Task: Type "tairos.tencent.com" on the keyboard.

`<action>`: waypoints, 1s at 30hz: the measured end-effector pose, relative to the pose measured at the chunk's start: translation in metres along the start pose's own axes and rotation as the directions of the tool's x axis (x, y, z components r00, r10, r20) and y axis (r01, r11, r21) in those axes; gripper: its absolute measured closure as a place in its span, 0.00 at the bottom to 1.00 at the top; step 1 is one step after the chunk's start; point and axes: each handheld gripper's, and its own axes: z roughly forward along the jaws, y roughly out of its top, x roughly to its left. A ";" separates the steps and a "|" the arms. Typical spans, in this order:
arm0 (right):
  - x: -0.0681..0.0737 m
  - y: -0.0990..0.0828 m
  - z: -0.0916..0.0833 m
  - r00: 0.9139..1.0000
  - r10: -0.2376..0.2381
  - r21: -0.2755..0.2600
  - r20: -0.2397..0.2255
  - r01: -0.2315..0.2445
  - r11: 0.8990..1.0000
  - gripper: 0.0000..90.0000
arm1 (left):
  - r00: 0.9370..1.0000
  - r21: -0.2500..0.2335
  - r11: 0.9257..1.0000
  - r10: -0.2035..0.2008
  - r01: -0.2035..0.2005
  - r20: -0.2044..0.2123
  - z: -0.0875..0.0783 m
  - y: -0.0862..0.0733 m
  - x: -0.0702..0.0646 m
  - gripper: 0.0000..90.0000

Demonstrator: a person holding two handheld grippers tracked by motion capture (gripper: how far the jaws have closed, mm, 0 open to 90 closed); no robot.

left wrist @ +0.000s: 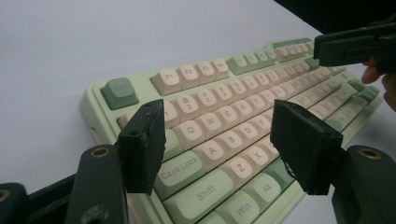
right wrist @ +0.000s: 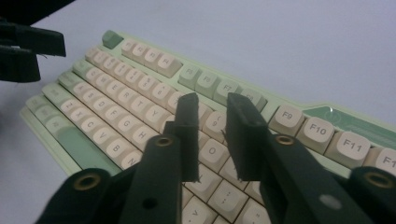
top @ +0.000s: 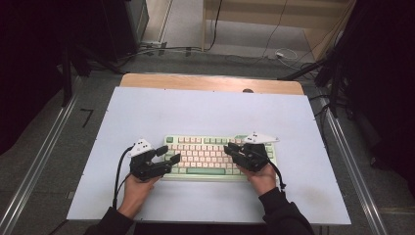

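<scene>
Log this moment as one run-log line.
scene: keyboard on white table | left gripper: open over left keys | right gripper: narrow gap, empty, over right keys | nothing held

A pale sheet covers the wooden table, metal rails flank the table on both sides, and cables trail across the floor beyond the table.

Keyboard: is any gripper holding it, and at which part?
No. Both the left gripper and right gripper stand open above the keyboard keys, gripping nothing.
</scene>
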 end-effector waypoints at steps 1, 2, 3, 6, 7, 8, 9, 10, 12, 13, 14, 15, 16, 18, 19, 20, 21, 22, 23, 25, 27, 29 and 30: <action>-0.001 0.000 -0.001 1.000 0.005 -0.005 -0.005 -0.005 1.000 0.70 | 1.000 0.000 1.000 -0.002 0.002 -0.010 0.000 0.000 -0.001 0.36; -0.002 0.000 -0.001 1.000 0.014 -0.009 -0.008 -0.014 1.000 0.62 | 1.000 -0.003 1.000 -0.007 0.007 -0.011 0.000 0.000 -0.001 0.32; -0.003 0.000 -0.002 1.000 0.025 -0.007 -0.016 -0.025 1.000 0.57 | 1.000 -0.008 1.000 -0.015 0.015 -0.003 0.001 0.000 -0.001 0.31; -0.004 0.000 -0.004 0.999 0.034 -0.011 -0.023 -0.034 0.999 0.49 | 1.000 0.007 1.000 -0.024 0.024 0.011 0.002 -0.001 0.000 0.25; -0.004 0.000 -0.006 0.999 0.033 -0.018 -0.024 -0.034 0.999 0.47 | 1.000 0.017 1.000 -0.013 0.013 0.003 0.002 -0.001 0.000 0.23; -0.004 0.000 -0.007 0.999 0.035 -0.026 -0.026 -0.035 0.999 0.46 | 1.000 0.025 1.000 -0.003 0.003 -0.004 0.001 0.000 -0.001 0.21; -0.005 0.001 -0.009 0.999 0.037 -0.031 -0.024 -0.038 0.999 0.45 | 1.000 0.033 0.999 0.006 -0.005 -0.014 0.001 0.001 -0.002 0.18; -0.005 0.000 -0.010 0.999 0.040 -0.036 -0.023 -0.041 0.999 0.45 | 1.000 0.039 0.999 0.019 -0.018 -0.019 0.001 0.001 -0.003 0.15; -0.007 0.000 -0.012 0.999 0.043 -0.036 -0.020 -0.044 0.998 0.45 | 1.000 0.045 0.999 0.027 -0.027 0.003 0.002 0.002 -0.005 0.10; -0.007 0.000 -0.013 0.999 0.044 -0.036 -0.019 -0.044 0.998 0.44 | 1.000 0.048 0.998 0.027 -0.027 0.003 0.003 0.002 -0.006 0.09; -0.008 0.000 -0.013 0.999 0.044 -0.037 -0.017 -0.044 0.998 0.44 | 1.000 0.049 0.998 0.028 -0.029 0.010 0.003 0.002 -0.007 0.08; -0.008 0.000 -0.014 0.999 0.043 -0.039 -0.016 -0.044 0.998 0.44 | 0.999 0.054 0.998 0.034 -0.034 0.009 0.004 0.002 -0.008 0.07; -0.009 0.000 -0.014 0.999 0.042 -0.039 -0.015 -0.042 0.998 0.44 | 0.999 0.055 0.998 0.040 -0.040 0.005 0.004 0.002 -0.008 0.06; -0.009 -0.001 -0.015 0.999 0.042 -0.041 -0.011 -0.043 0.998 0.44 | 0.999 0.049 0.998 0.050 -0.050 -0.008 0.003 0.002 -0.010 0.06; -0.009 -0.001 -0.015 0.999 0.046 -0.040 -0.011 -0.046 0.998 0.43 | 0.998 0.047 0.998 0.053 -0.052 -0.016 0.003 0.002 -0.011 0.06; -0.009 -0.002 -0.015 0.999 0.044 -0.038 -0.010 -0.045 0.998 0.43 | 0.999 0.044 0.998 0.052 -0.051 -0.017 0.003 0.002 -0.011 0.06; -0.009 -0.002 -0.015 0.999 0.043 -0.037 -0.008 -0.044 0.998 0.43 | 0.999 0.044 0.998 0.049 -0.048 -0.015 0.003 0.002 -0.010 0.06; -0.010 -0.002 -0.016 0.999 0.042 -0.037 -0.006 -0.042 0.998 0.43 | 0.999 0.046 0.998 0.049 -0.048 -0.015 0.003 0.002 -0.010 0.06; -0.010 -0.002 -0.016 0.999 0.042 -0.039 -0.006 -0.043 0.998 0.43 | 0.998 0.046 0.998 0.053 -0.052 -0.028 0.003 0.002 -0.010 0.06; -0.010 -0.002 -0.017 0.999 0.044 -0.041 -0.004 -0.044 0.998 0.43 | 0.997 0.038 0.997 0.062 -0.060 -0.042 0.002 0.002 -0.010 0.06; -0.010 -0.003 -0.016 0.999 0.045 -0.040 -0.003 -0.045 0.998 0.43 | 0.995 0.018 0.997 0.073 -0.072 -0.065 0.000 0.003 -0.011 0.08; -0.011 -0.004 -0.016 0.999 0.044 -0.035 0.002 -0.044 0.998 0.42 | 0.993 0.019 0.997 0.081 -0.079 -0.090 0.000 0.002 -0.012 0.10; -0.011 -0.005 -0.015 0.999 0.044 -0.031 0.003 -0.044 0.999 0.42 | 0.992 0.020 0.996 0.084 -0.083 -0.096 0.000 0.001 -0.012 0.11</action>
